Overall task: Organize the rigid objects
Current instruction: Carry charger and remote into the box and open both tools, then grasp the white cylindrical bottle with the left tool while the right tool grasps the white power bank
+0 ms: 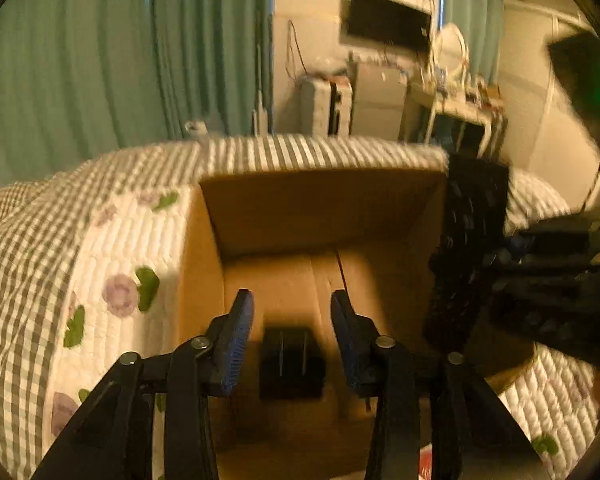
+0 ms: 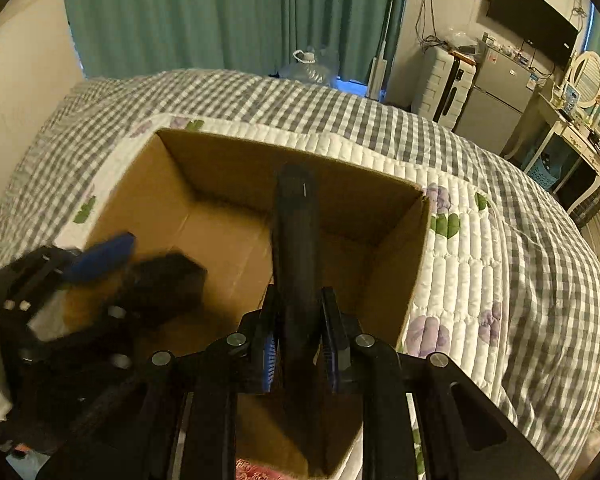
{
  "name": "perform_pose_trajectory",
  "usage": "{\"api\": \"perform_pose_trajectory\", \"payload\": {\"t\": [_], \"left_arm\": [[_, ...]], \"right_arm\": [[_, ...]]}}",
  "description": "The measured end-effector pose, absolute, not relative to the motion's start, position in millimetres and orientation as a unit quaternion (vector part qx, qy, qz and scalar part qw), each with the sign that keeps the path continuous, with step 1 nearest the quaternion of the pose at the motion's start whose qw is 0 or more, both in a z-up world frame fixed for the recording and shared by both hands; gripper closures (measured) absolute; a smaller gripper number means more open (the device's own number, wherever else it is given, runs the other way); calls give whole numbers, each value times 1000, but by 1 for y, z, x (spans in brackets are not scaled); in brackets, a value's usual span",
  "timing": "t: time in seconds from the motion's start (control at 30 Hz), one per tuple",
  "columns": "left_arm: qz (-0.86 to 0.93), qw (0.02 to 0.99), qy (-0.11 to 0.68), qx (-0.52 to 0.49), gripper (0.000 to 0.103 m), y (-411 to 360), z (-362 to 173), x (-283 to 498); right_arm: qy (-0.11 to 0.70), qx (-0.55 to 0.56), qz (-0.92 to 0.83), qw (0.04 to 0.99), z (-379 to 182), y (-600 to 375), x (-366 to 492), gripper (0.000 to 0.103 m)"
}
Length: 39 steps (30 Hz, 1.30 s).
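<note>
An open cardboard box (image 1: 320,208) lies on a bed; it also shows in the right wrist view (image 2: 396,264). My left gripper (image 1: 292,316) is open above the box floor, with a small black block (image 1: 292,364) lying loose below, between the fingers. That block (image 2: 168,280) and the left gripper (image 2: 100,258) show blurred at the left of the right wrist view. My right gripper (image 2: 298,344) is shut on a long black remote-like bar (image 2: 296,232) that points over the box. The bar (image 1: 466,248) shows at the box's right side in the left wrist view.
The bed has a grey-checked and floral quilt (image 2: 500,208). Green curtains (image 2: 204,12) hang behind. A wall TV (image 2: 532,12), small fridge (image 2: 496,100), white heater (image 2: 440,84) and a dressing table with a mirror (image 2: 580,120) stand at the far right. A water jug (image 2: 308,68) stands beyond the bed.
</note>
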<state>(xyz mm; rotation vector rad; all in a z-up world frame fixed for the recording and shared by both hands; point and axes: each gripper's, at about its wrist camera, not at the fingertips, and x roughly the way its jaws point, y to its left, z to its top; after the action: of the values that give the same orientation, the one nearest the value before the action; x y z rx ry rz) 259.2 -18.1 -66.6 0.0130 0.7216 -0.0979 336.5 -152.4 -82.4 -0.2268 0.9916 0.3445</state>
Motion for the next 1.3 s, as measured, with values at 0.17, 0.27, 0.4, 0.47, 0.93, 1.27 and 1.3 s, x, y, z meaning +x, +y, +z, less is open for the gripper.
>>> {"api": "perform_pose_trajectory", "payload": {"t": [0.17, 0.27, 0.4, 0.47, 0.93, 1.27, 1.3], "left_arm": [[-52, 943, 330, 11, 50, -13, -49, 254], [-46, 944, 327, 7, 48, -10, -45, 252], [-34, 946, 323, 16, 36, -8, -44, 246], [-32, 944, 327, 13, 26, -5, -44, 240], [-16, 948, 316, 22, 7, 10, -13, 147], [-10, 945, 324, 49, 6, -3, -29, 89], [-7, 944, 325, 52, 5, -4, -34, 85]], "right_arm": [[479, -112, 161, 856, -93, -151, 345, 85], [482, -113, 157, 854, -99, -148, 353, 84], [467, -103, 160, 864, -93, -144, 359, 60], [452, -93, 149, 874, -82, -147, 355, 36], [352, -95, 108, 925, 14, -184, 235, 12], [365, -86, 117, 920, -25, -194, 143, 11], [372, -90, 116, 916, -37, -194, 136, 11]]}}
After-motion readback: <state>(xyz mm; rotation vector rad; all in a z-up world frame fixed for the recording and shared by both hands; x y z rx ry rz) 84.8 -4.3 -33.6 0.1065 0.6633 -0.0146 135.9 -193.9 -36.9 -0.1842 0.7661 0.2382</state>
